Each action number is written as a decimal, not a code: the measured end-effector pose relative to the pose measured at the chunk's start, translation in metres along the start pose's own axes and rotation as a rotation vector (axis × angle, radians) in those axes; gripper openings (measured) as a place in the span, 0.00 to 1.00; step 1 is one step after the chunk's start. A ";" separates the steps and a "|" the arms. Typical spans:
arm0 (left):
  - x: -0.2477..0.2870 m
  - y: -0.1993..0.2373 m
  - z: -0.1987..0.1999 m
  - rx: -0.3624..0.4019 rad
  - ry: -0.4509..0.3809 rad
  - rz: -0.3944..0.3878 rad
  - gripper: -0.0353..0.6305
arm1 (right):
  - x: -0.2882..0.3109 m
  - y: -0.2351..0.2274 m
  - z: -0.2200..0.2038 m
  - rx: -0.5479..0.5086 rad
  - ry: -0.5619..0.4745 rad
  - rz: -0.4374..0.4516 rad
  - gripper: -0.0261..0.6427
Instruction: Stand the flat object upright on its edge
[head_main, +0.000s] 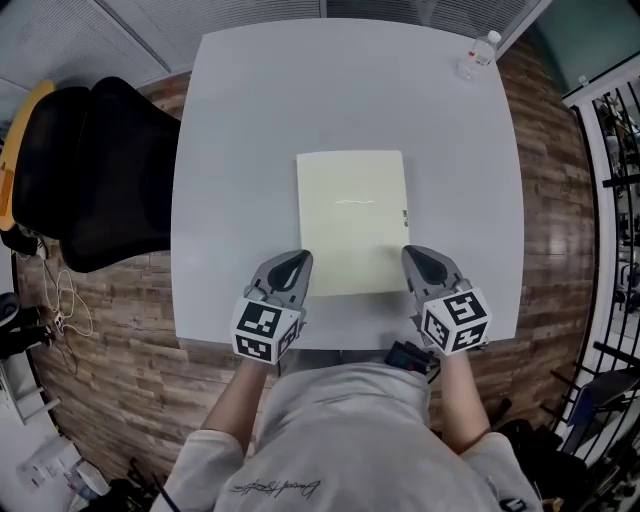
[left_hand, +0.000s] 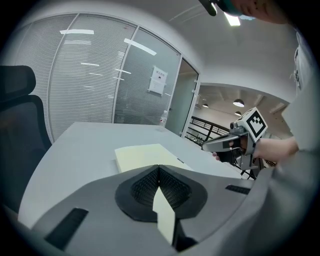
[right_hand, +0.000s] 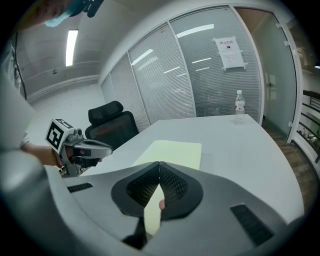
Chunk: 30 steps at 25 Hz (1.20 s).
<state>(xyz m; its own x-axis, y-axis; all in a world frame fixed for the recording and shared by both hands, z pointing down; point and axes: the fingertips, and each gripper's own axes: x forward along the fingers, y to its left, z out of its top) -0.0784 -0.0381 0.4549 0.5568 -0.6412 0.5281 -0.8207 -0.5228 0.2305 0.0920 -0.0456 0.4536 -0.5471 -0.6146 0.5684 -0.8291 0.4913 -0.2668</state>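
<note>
Head view, read from left to right: a black chair (head_main: 110, 170) is seen beside the grey table (head_main: 240, 150); next, the left gripper (head_main: 298, 262) is held just beside the near left corner of the pale yellow flat object (head_main: 352, 220), with its jaws pressed together and nothing caught between them; the flat object is found lying flat on the table, near the front edge, between the two tools; the right gripper (head_main: 412, 256) is held just beside the near right corner, and its jaws are also pressed together on nothing; a water bottle (head_main: 478, 55) is seen well apart, at the back right corner.

The step in hand is judged to be the very start; the flat object is not yet lifted. For the next move, one edge must be tipped up off the table; the other tool is likely needed to steady it, so that it is not knocked flat again.

Counted: one chair; one table; two grippers; one flat object; one bottle.
</note>
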 end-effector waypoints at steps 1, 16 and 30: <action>0.001 0.001 -0.001 -0.003 0.003 0.000 0.07 | 0.001 -0.002 -0.002 -0.001 0.005 -0.005 0.08; 0.019 0.027 -0.029 -0.068 0.074 0.030 0.07 | 0.016 -0.042 -0.021 0.019 0.087 -0.065 0.08; 0.037 0.045 -0.057 -0.197 0.185 -0.012 0.30 | 0.037 -0.061 -0.043 0.069 0.163 -0.043 0.24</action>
<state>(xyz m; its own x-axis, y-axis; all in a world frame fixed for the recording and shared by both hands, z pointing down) -0.1019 -0.0536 0.5314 0.5486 -0.5129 0.6603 -0.8334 -0.3987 0.3828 0.1275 -0.0720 0.5246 -0.4894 -0.5232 0.6977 -0.8605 0.4196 -0.2890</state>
